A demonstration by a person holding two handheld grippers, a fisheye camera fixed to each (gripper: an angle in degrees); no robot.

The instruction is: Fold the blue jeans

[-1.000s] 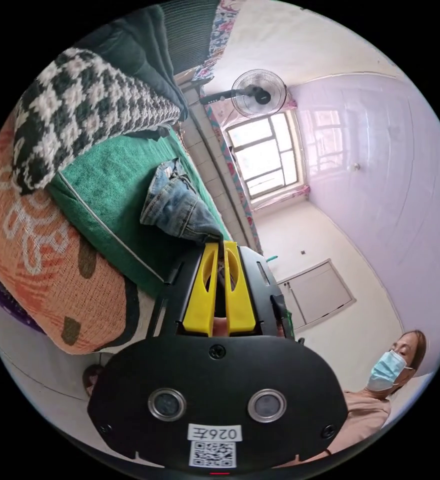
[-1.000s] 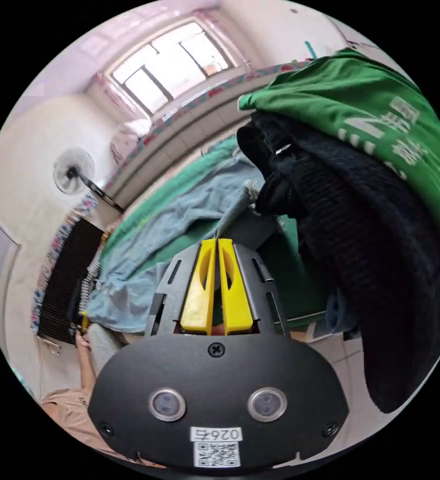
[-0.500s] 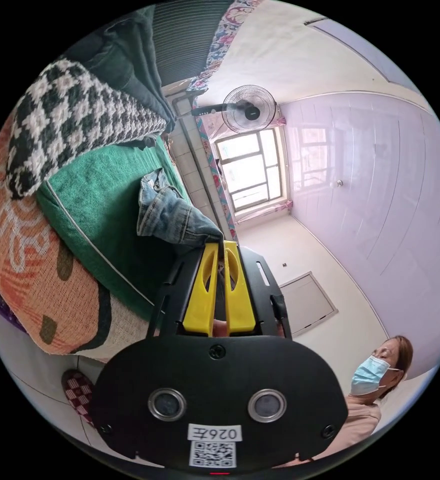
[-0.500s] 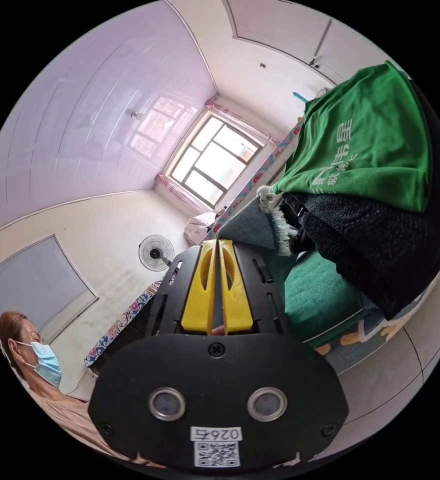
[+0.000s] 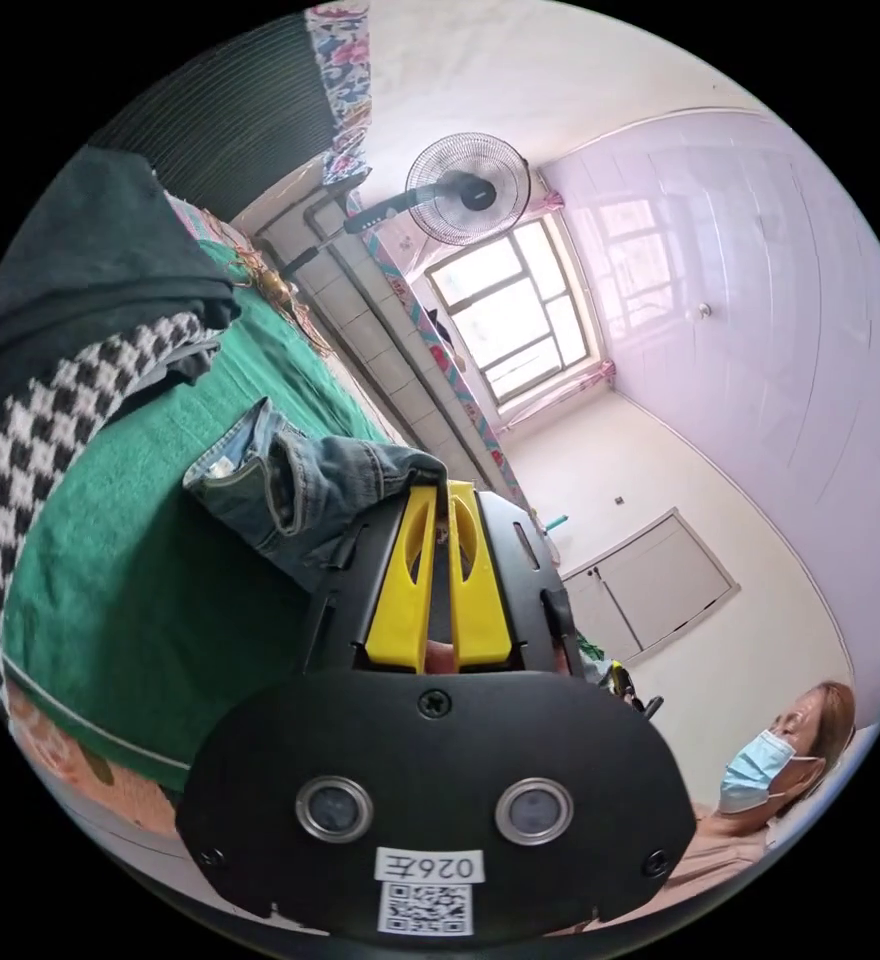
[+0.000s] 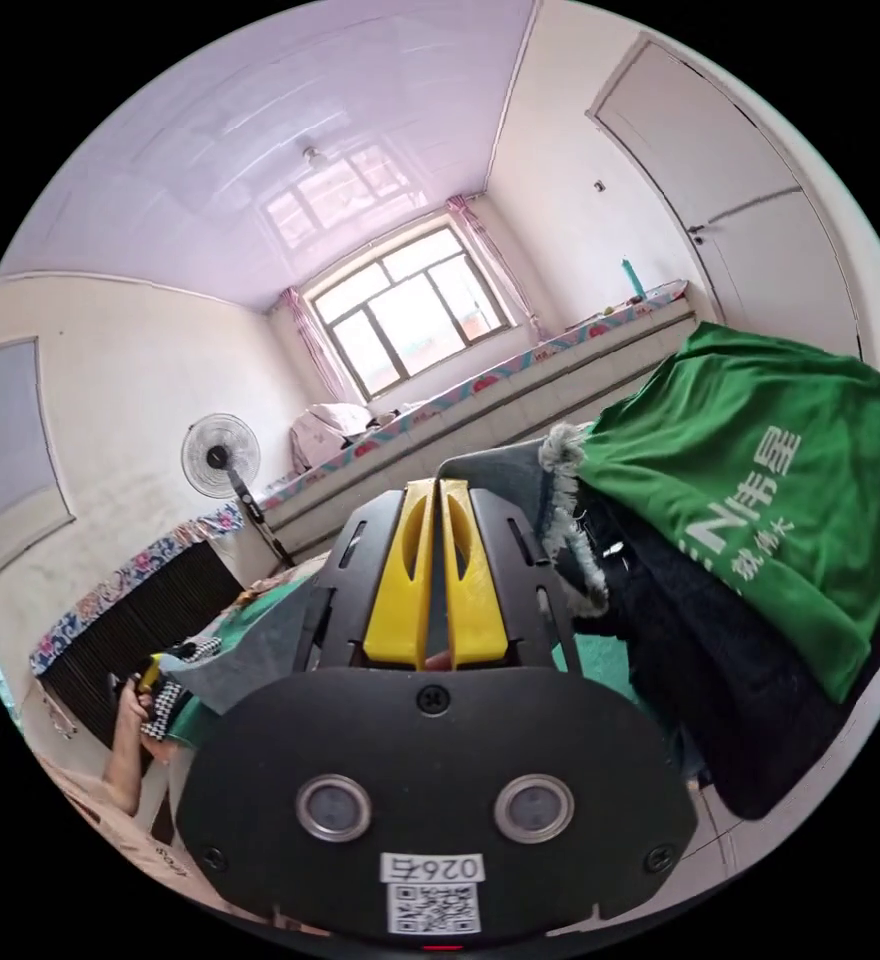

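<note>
In the left gripper view, the left hand-held gripper (image 5: 441, 492) has its yellow jaws pressed nearly together on the waist end of the blue jeans (image 5: 290, 485), which bunch above the green bed cover (image 5: 140, 580). In the right gripper view, the right hand-held gripper (image 6: 438, 487) pinches the jeans' frayed hem with narrow jaws, just beside a green shirt (image 6: 760, 480) lying over dark clothes (image 6: 700, 680).

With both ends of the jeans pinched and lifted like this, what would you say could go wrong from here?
1. The right hand-held gripper holds the blue jeans near the frayed hem; a thin bite may slip.
2. That hem hangs against the green shirt pile and might drag it.
3. The left hand-held gripper grips bunched denim, risking a crooked fold.
</note>
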